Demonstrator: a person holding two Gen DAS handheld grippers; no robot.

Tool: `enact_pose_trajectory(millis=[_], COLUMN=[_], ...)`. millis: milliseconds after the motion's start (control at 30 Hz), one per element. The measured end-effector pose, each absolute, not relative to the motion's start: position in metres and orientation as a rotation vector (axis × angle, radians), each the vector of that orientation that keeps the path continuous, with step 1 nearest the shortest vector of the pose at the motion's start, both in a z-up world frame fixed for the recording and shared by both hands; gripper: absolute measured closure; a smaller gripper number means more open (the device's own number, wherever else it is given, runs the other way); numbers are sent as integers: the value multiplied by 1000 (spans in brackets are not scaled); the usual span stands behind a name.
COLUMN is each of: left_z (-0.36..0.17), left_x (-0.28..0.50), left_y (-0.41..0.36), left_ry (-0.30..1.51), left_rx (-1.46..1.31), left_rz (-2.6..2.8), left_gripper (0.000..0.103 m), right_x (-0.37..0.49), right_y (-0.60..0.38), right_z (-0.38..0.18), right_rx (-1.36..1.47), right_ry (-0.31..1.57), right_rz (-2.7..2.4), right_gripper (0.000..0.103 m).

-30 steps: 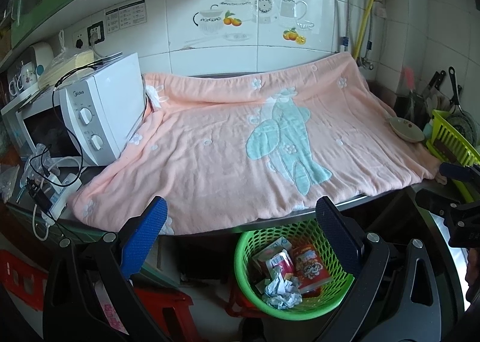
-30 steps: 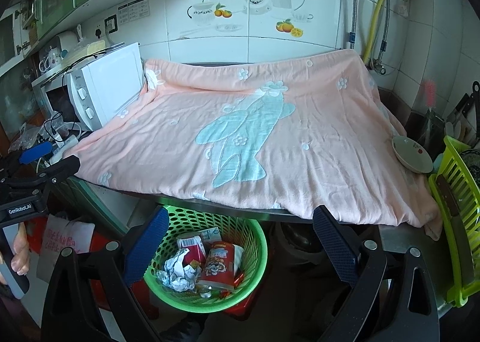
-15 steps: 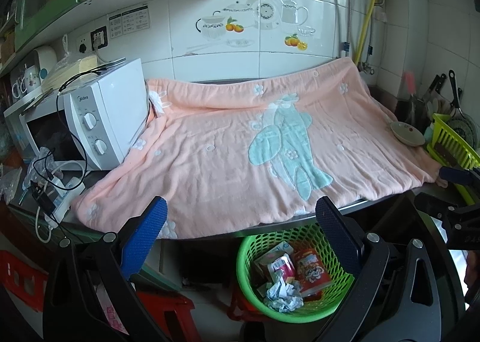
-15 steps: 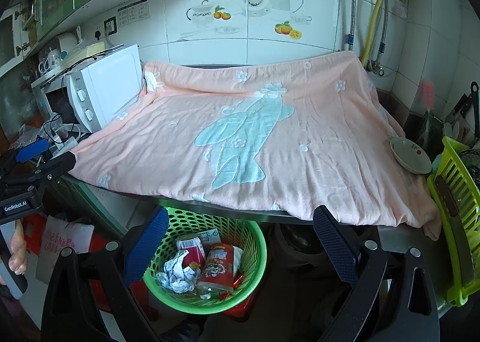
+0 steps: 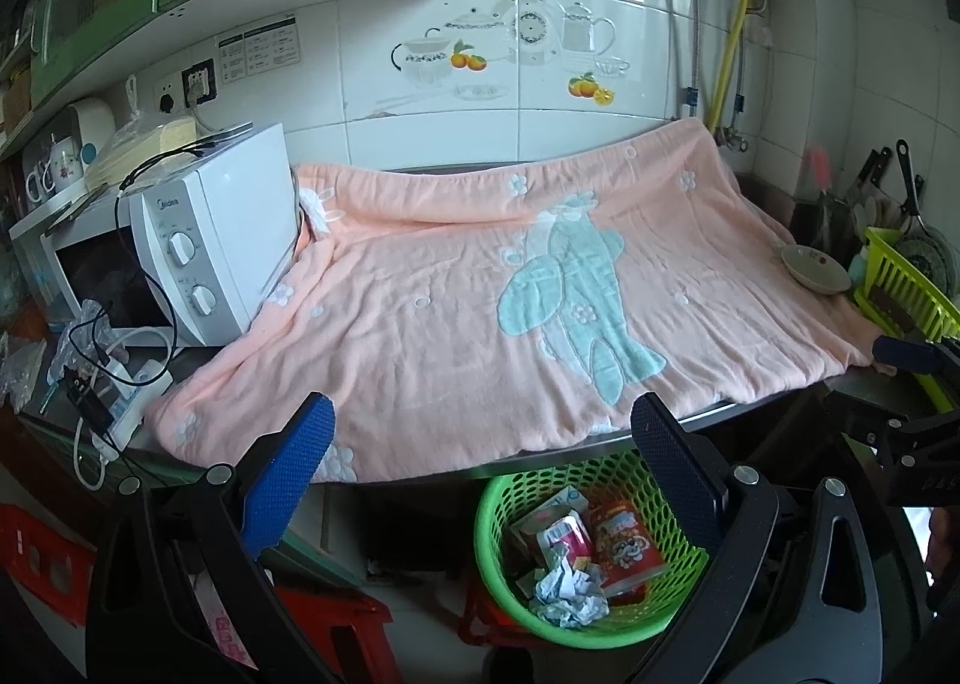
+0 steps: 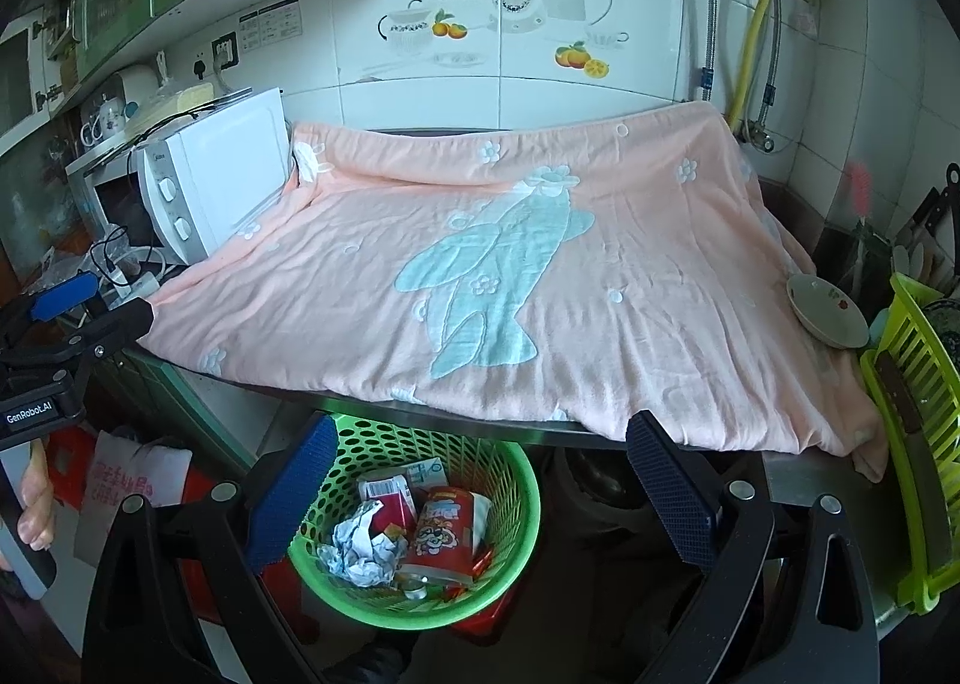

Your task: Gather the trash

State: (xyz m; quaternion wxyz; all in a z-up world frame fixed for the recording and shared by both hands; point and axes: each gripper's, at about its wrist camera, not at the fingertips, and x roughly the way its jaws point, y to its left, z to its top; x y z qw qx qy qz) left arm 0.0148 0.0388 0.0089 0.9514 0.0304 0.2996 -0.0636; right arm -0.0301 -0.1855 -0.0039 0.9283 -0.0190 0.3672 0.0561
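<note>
Over the last second both cameras have drawn back and up a little from the counter: the pink blanket sits slightly higher and smaller in each view, and more of the green wall cabinets shows above. Nothing on the counter itself has shifted.

The left gripper is spread wide with nothing between its blue-padded fingers. The right gripper is likewise wide open and empty. Each hangs in front of the counter edge, above the floor.

The trash lies in a green perforated basket that stands on the floor just below the counter's metal edge — in it a crumpled white paper ball, a red snack cup with a cartoon face lying on its side, a red-and-white carton and a pale box behind them. The left view shows the same basket low and right of centre.

The blanket, with a mint-green figure on it, covers nearly the whole counter. A white microwave stands at its left end, touching the cloth; a small dish rests at its right end, beside a lime-green rack. At the far left of the right view a hand grips the other tool's handle.
</note>
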Motion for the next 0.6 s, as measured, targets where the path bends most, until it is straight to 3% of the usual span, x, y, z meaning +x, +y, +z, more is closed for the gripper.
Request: enact_pose_trajectory(millis=[600], left_z=[10], left_x=[17], left_y=[40], left_ry=[608], left_rx=[51], left_rz=[-116], left_gripper=[5], right_x=[-29], right_y=[-187], right_z=[-6], right_rx=[-29], right_ry=[749], right_rz=[112], right_gripper=[9])
